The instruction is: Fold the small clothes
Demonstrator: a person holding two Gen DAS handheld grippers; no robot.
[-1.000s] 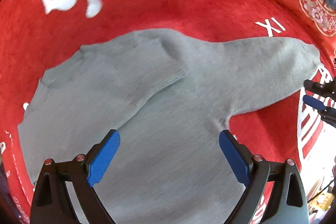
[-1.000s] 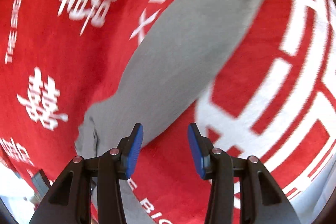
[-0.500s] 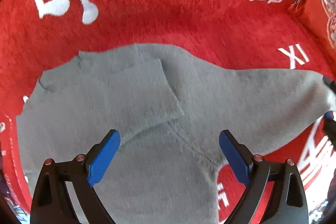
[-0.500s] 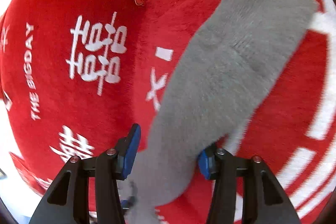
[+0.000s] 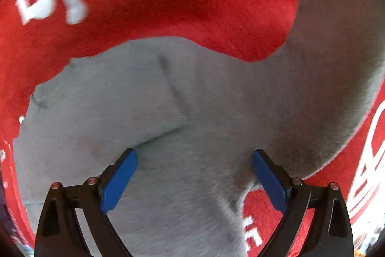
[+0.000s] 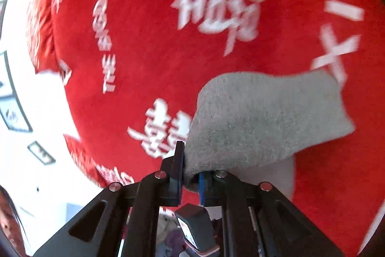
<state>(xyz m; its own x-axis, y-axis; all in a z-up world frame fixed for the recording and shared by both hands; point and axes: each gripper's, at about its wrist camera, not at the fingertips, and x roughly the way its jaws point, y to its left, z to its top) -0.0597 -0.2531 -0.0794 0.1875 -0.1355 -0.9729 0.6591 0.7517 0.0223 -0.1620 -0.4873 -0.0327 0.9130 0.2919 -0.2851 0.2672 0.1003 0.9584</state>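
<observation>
Blur softens both views, and the white characters on the red blanket [image 5: 168,4] cannot be read with certainty. Much of the grey sweater [image 5: 192,117] is cut off by the lower edge of the left wrist view, so its hem is not seen. Its collar is hard to make out; only a small dark crease is noted at the far left edge. The upper end of the raised sleeve [image 5: 336,45] is lost at the top right rim of that view. In the right wrist view the sweater's body is not shown, and the surface beneath the blanket is hidden in both views.

The sweater is seen as a fuzzy, plain grey knit, spread on the red blanket. One sleeve is laid folded across the chest, its cuff edge forming a straight line. The other sleeve is lifted off the blanket and curves upward.

The left gripper [image 5: 195,178] is held wide above the sweater's body, with nothing pinched between its blue pads. The right gripper [image 6: 190,176] is clamped on the cuff [image 6: 264,117] of the raised sleeve, which drapes forward and to the right of the fingers.
</observation>
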